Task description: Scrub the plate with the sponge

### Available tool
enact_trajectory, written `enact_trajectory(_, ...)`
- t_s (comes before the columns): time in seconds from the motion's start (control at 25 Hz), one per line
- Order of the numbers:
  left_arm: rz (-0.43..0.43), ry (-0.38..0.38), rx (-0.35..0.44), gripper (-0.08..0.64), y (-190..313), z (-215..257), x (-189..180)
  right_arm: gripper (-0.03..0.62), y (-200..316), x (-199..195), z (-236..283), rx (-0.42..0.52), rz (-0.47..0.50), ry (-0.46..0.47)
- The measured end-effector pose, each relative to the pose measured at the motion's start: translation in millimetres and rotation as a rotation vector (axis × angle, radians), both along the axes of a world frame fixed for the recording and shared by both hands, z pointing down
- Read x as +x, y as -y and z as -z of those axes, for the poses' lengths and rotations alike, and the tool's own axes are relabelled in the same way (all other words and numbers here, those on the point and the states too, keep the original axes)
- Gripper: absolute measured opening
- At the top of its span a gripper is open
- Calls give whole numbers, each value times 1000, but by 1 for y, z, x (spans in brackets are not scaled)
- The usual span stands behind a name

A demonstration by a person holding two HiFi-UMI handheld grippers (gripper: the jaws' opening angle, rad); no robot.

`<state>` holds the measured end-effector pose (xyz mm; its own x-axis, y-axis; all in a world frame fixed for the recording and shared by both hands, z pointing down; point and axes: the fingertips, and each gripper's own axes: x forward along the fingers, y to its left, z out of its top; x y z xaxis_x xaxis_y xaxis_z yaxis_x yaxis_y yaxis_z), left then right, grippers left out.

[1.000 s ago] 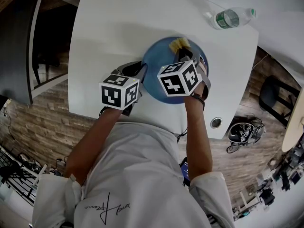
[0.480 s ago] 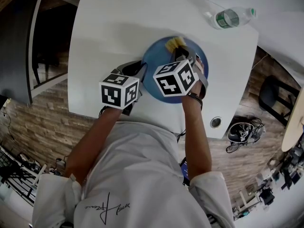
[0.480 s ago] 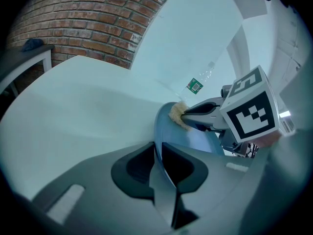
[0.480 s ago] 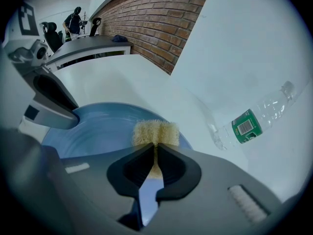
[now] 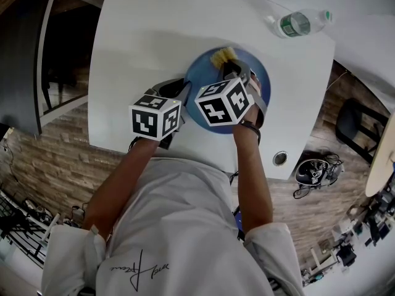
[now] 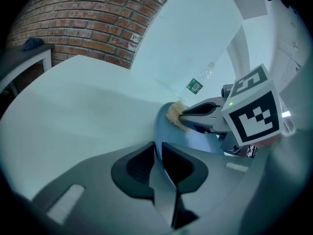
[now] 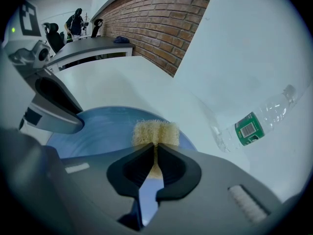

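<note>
A blue plate (image 5: 199,78) lies on the white bench (image 5: 154,36), in front of the person. The left tongs (image 6: 157,152) are pressed together on the plate's near-left rim; in the left gripper view the rim runs as a thin blue edge between the two dark pads. The right tongs (image 7: 155,153) reach in over the plate from its near side and pinch a pale yellow sponge (image 7: 156,131), whose rough upper end sticks out beyond the jaw tips. In the head view the sponge sits at the plate's far rim, a little left of the plate's middle, and it seems to touch the blue surface there. The right tongs' marker cube covers much of the plate's middle in that view. A clear plastic bottle (image 5: 299,23) with a green label lies on its side on the bench, beyond the plate to its far right and well apart from it.
</note>
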<state>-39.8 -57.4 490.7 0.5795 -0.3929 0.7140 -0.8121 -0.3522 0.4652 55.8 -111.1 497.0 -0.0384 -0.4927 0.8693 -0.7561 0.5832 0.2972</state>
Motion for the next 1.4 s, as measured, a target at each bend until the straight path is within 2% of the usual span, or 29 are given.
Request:
enact_trajectory(1.08, 18, -7, -3, 58, 1, -1, 0, 31, -16, -34, 0, -8, 74, 37)
enact_trajectory(1.4, 22, -3, 0, 57, 1, -2, 0, 31, -21, -39, 0, -26, 71, 95)
